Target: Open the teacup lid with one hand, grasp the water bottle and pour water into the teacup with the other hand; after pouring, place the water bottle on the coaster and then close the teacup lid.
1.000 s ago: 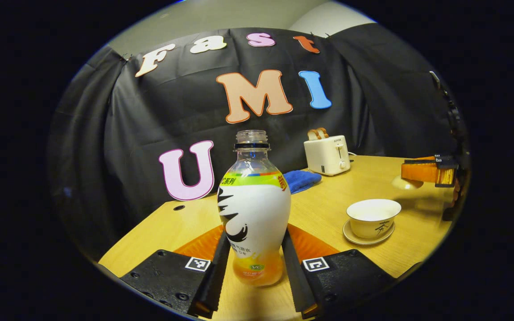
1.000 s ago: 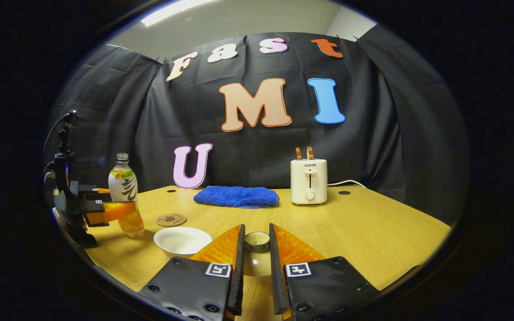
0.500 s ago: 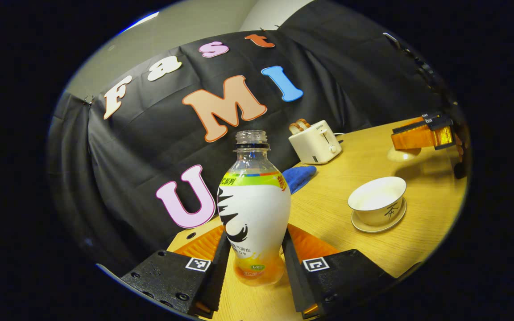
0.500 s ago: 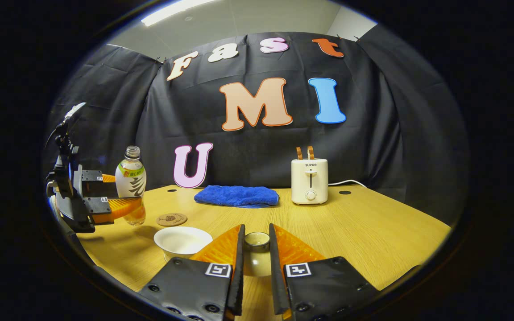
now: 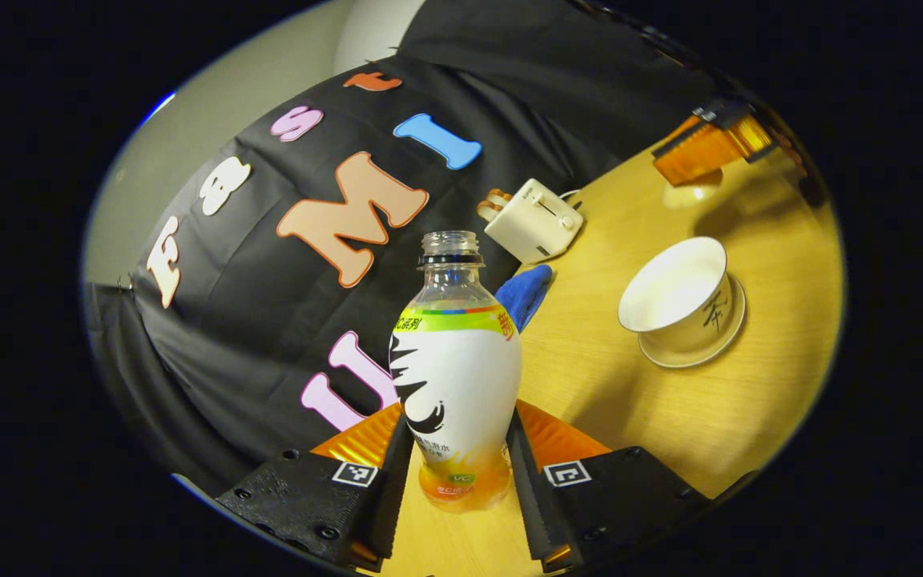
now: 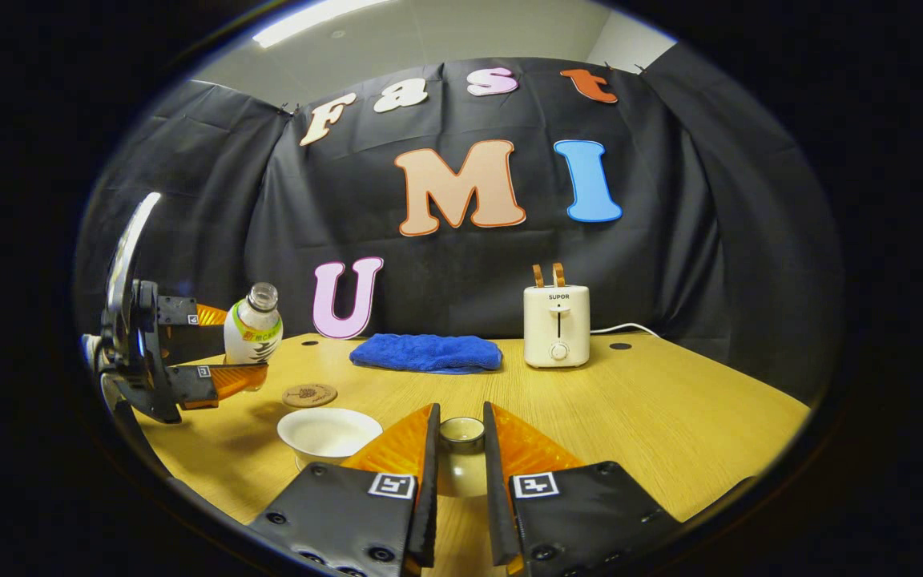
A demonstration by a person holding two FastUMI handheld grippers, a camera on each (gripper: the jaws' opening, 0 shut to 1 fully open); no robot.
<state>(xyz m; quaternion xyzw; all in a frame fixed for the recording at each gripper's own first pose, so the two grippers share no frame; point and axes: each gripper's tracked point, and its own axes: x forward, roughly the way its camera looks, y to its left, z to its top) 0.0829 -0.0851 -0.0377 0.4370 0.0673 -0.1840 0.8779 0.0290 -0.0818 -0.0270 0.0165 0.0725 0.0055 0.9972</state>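
Observation:
My left gripper (image 5: 457,469) is shut on the lower body of the uncapped water bottle (image 5: 455,385), which hangs above the table, tilted toward the teacup. The white teacup (image 5: 674,292) stands open on its saucer to the right in the left gripper view. In the right gripper view the left gripper (image 6: 213,353) holds the leaning bottle (image 6: 253,332) at far left, above and behind the teacup (image 6: 327,433). My right gripper (image 6: 459,473) is shut on the knob of the teacup lid (image 6: 461,437), low over the table. A round coaster (image 6: 309,394) lies behind the teacup.
A blue cloth (image 6: 425,353) lies at the back of the wooden table (image 6: 670,417) and a white toaster (image 6: 556,324) with two slices stands to its right. Black cloth walls the booth behind.
The left gripper has lifted the bottle and tipped it further toward the teacup, so its view has rolled. The right gripper with the lid has stayed still.

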